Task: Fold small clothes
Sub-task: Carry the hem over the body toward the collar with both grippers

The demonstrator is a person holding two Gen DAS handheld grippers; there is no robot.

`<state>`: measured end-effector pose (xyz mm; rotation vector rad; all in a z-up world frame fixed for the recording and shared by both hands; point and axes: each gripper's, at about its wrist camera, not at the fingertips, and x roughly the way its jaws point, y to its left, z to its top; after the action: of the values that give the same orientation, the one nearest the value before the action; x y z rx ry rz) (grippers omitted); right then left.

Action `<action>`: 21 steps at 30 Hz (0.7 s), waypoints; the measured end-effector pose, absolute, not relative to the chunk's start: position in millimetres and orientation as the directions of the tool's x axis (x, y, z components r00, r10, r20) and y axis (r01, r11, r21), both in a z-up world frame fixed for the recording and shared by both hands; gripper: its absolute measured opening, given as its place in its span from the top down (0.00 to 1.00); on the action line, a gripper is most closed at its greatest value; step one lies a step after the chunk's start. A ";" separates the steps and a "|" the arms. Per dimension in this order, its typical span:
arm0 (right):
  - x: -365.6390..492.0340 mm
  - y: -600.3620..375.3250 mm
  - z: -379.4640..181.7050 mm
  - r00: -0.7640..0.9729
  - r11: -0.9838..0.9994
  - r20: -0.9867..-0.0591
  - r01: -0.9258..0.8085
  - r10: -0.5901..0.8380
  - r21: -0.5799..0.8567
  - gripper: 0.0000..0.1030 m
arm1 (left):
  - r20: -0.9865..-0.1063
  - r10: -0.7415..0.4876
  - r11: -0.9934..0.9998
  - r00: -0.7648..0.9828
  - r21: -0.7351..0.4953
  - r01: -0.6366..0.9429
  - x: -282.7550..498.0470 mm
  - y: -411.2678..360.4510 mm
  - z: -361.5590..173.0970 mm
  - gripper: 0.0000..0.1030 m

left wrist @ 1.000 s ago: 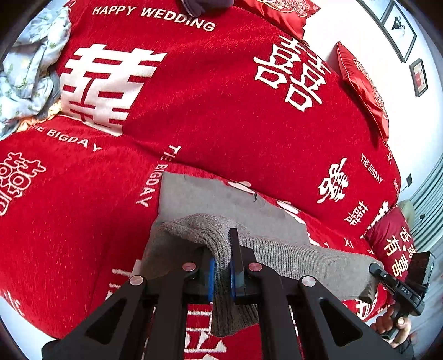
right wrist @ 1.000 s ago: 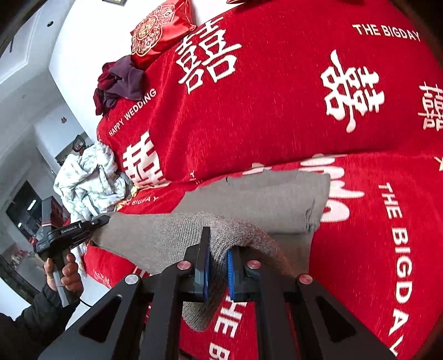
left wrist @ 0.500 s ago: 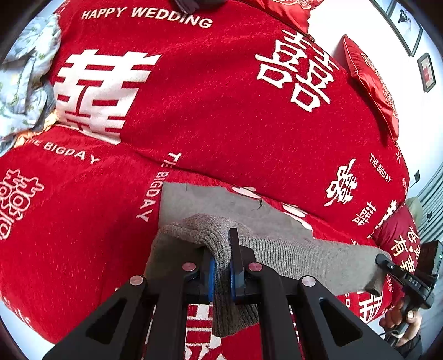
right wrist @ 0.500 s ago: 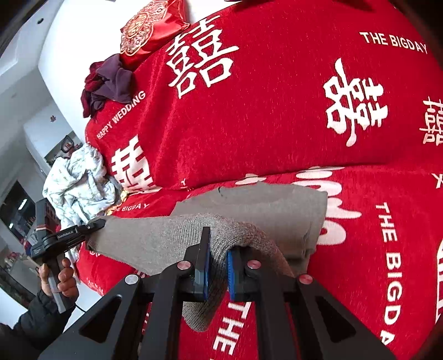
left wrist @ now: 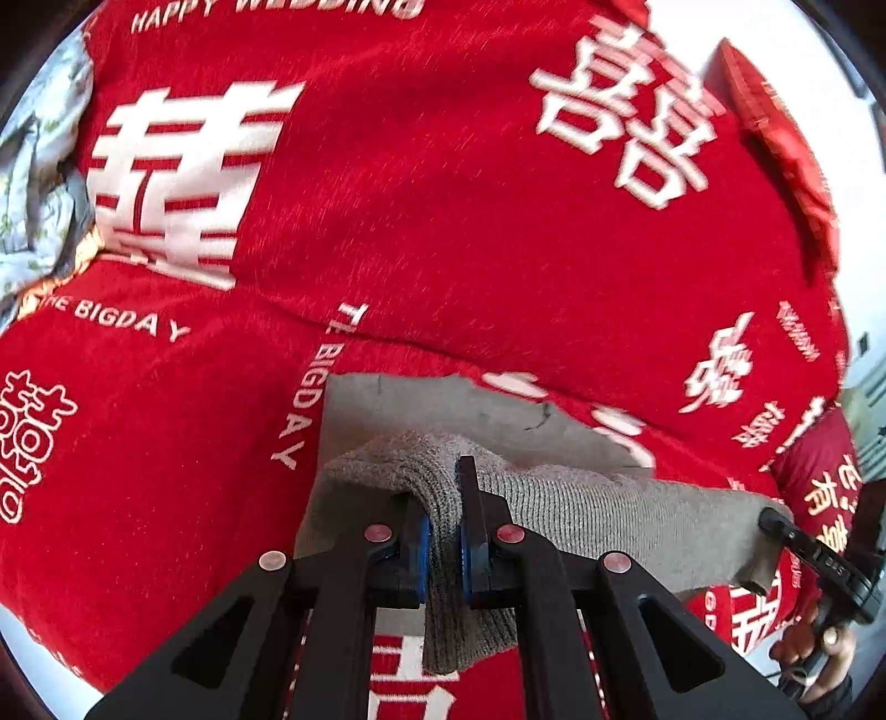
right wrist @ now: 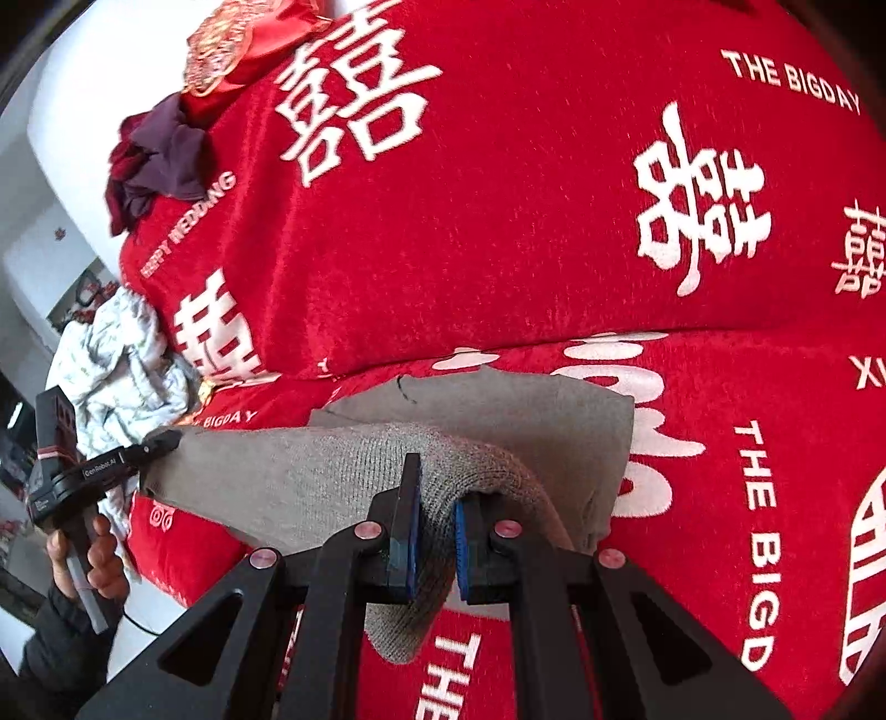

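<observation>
Two tongs, left tongs (left wrist: 443,540), right tongs (right wrist: 434,545), pinching one grey garment (left wrist: 609,512).

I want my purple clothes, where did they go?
The purple clothes are bunched at the upper left of the right wrist view, on top of the red sofa back, just below the red cushion and above the white floral cloth.

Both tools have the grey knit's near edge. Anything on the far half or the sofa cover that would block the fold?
Nothing visible. The left tool and right tool each clamp the knit. Its far half lies flat and bare on the red cover. The white cloth heap and purple clothes sit well off to the side.
</observation>
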<state>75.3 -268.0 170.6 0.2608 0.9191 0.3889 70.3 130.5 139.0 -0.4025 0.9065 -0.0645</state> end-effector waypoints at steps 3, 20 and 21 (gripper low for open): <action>89.7 -264.0 152.7 0.532 0.910 -0.741 -0.189 0.410 0.369 0.90 | -0.778 -0.197 0.935 0.597 -0.333 -0.126 89.1 125.2 126.1 0.92; 222.4 -251.8 38.4 0.399 0.960 -0.876 -0.046 0.272 0.277 0.90 | -0.898 -0.133 0.949 0.420 -0.238 -0.208 219.6 107.3 23.7 0.92; 229.2 -252.6 30.5 0.390 0.959 -0.880 -0.032 0.273 0.283 0.90 | -0.903 -0.132 0.945 0.409 -0.239 -0.224 226.1 109.6 17.1 0.92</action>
<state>229.2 -252.6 30.5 0.2344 1.1573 0.1959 226.1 109.6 17.1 -0.3484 1.1548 0.0597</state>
